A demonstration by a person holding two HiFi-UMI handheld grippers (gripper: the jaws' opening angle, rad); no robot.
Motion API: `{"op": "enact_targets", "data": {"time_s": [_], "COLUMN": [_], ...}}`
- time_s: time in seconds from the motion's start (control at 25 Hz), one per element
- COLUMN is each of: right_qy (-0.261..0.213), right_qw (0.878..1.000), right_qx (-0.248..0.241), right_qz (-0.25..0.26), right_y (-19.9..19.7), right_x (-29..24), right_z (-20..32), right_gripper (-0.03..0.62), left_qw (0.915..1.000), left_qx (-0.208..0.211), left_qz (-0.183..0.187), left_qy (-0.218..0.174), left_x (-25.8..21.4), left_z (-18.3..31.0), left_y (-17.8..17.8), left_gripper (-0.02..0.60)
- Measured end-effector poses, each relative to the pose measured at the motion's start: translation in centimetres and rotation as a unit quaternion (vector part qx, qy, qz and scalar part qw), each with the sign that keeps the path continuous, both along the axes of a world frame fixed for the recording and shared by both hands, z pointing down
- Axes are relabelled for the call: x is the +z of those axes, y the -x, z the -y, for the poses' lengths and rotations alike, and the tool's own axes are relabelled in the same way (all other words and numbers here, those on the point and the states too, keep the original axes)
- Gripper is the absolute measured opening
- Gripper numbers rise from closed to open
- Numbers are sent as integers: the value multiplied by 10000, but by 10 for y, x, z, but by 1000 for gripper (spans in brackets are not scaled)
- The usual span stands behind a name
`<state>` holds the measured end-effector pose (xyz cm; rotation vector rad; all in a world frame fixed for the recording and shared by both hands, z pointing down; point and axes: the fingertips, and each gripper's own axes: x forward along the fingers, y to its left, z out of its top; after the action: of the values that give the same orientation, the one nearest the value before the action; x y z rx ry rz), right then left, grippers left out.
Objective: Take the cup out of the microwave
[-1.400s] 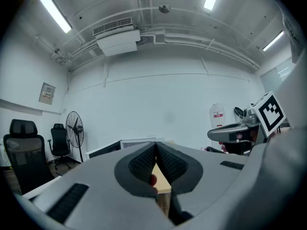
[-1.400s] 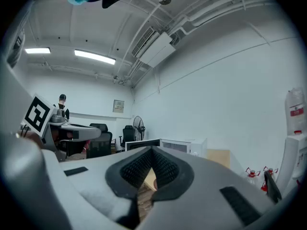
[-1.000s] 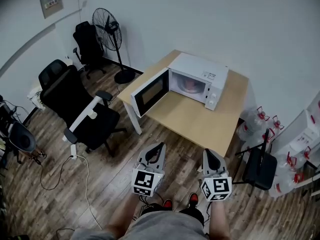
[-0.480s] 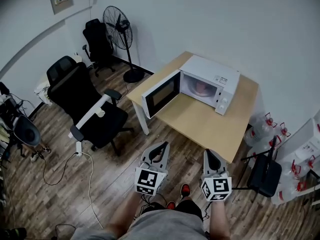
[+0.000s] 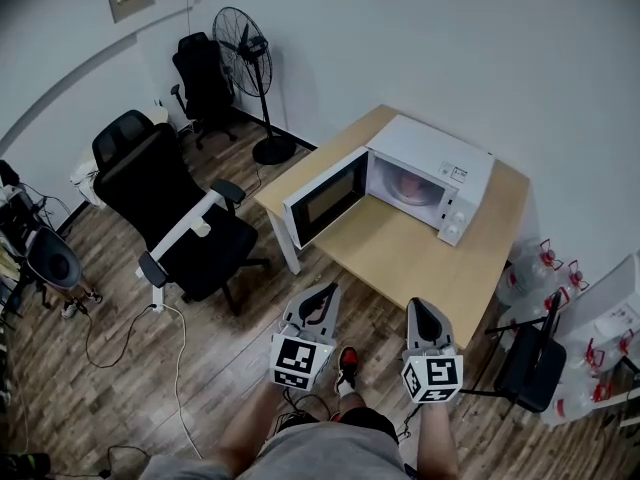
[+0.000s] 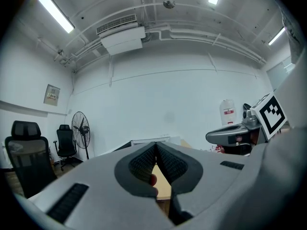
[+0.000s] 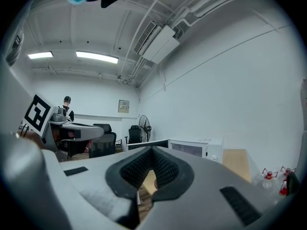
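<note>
A white microwave (image 5: 432, 168) stands on a wooden table (image 5: 400, 253) against the wall, with its door (image 5: 322, 196) swung open to the left. Inside it a pinkish cup (image 5: 408, 182) shows dimly. Both grippers are held level over the wood floor, well short of the table. My left gripper (image 5: 322, 290) has its jaws together with nothing in them, as the left gripper view (image 6: 156, 145) confirms. My right gripper (image 5: 418, 304) is also shut and empty (image 7: 152, 150). The right gripper view shows the microwave (image 7: 194, 146) ahead.
A black office chair (image 5: 170, 208) stands left of the table, with a second chair (image 5: 205, 78) and a standing fan (image 5: 248, 58) behind it. Water bottles (image 5: 540, 268) and a dark chair (image 5: 530, 363) sit at the right. A white cable (image 5: 165, 338) lies on the floor.
The table and microwave have drawn nearer and shifted right in the head view. Both grippers keep their place in the view, still shut.
</note>
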<state>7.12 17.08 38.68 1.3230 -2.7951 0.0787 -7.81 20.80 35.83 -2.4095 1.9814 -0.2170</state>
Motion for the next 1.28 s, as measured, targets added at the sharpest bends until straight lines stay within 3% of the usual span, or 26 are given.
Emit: {"op": "enact_targets", "data": {"time_s": [0.76, 1.28], "right_qy": [489, 814], "right_qw": [9984, 9952], "right_qx": [253, 512], "right_qz": [120, 152], "right_y": [17, 20], "right_x": [35, 71], "right_z": [197, 277], "right_gripper": [17, 17], "left_qw": [9990, 9971], "left_qx": [241, 494], "left_qz": [-3, 32], "left_qy": [371, 580], "left_x": [26, 56], "left_z": [208, 295], "left_y": [12, 13], "left_gripper": [21, 21]}}
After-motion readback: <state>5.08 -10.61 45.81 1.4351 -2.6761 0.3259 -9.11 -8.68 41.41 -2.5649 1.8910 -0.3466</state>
